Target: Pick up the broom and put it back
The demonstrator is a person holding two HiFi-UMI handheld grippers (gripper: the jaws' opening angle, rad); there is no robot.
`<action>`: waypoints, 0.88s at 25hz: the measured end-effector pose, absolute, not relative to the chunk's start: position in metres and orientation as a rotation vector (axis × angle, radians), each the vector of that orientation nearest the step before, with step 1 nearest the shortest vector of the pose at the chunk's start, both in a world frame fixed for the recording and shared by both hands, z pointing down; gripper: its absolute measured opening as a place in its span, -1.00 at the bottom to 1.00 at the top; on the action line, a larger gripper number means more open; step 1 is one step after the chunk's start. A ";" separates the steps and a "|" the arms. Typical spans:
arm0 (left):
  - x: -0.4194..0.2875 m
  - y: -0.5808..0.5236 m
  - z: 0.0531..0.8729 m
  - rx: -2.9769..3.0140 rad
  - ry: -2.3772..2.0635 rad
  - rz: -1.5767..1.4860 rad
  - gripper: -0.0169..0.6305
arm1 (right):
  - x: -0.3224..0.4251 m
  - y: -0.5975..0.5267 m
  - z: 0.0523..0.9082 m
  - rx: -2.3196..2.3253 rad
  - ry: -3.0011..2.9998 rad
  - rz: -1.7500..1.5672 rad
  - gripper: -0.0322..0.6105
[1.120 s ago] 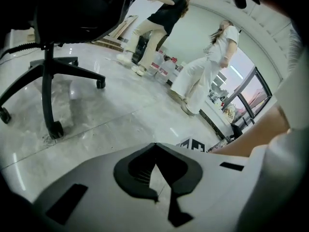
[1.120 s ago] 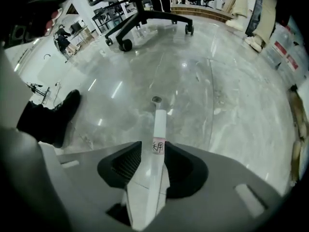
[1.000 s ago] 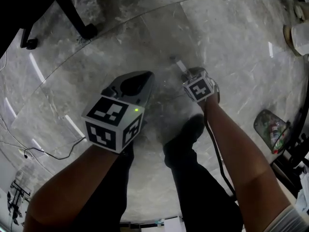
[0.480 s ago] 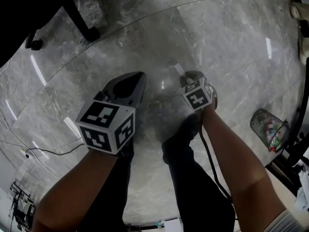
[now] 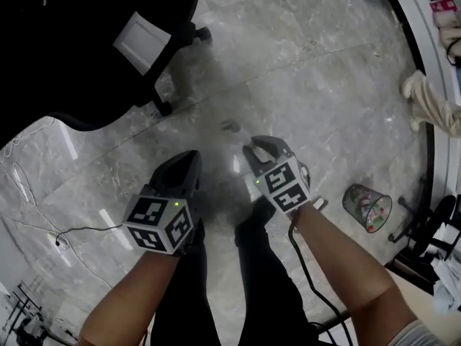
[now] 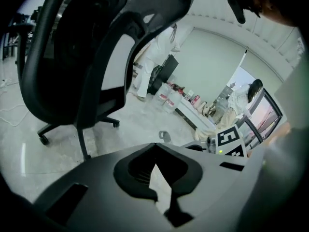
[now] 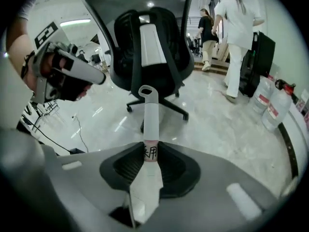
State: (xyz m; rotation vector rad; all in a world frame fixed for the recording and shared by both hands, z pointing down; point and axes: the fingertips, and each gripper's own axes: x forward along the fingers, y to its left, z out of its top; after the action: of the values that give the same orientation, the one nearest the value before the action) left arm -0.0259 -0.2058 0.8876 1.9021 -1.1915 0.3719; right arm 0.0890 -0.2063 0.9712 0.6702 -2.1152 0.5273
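Note:
The broom shows only as its pale grey handle (image 7: 148, 111), with a hanging hole at its top end and a label lower down. In the right gripper view it runs up between the jaws of my right gripper (image 7: 147, 153), which is shut on it. The brush end is hidden. From the head view, the right gripper (image 5: 261, 150) hangs above the marble floor in front of the person's legs. My left gripper (image 5: 189, 161) is beside it on the left. Its jaws are shut with nothing between them, as the left gripper view (image 6: 155, 161) shows.
A black office chair (image 5: 86, 42) stands just ahead on the left and fills much of both gripper views (image 7: 149, 47). There is a wire wastebasket (image 5: 367, 207) at the right and a thin cable (image 5: 72, 231) at the left. People in white (image 7: 236, 28) and water bottles (image 7: 270, 103) are farther off.
Both grippers have risen well off the floor. The head view has swung up, bringing in the office chair. The right gripper still holds the handle, and the left stays empty.

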 end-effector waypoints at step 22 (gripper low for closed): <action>-0.218 -0.219 0.636 1.871 -1.480 0.165 -0.93 | -0.202 -0.293 0.641 0.614 -2.558 0.296 -0.62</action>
State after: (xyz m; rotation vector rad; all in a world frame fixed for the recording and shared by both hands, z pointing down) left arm -0.2176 -0.2195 0.6362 1.8712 -1.4805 0.1649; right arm -0.2021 -0.2926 0.6406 0.6138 -2.5579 0.2956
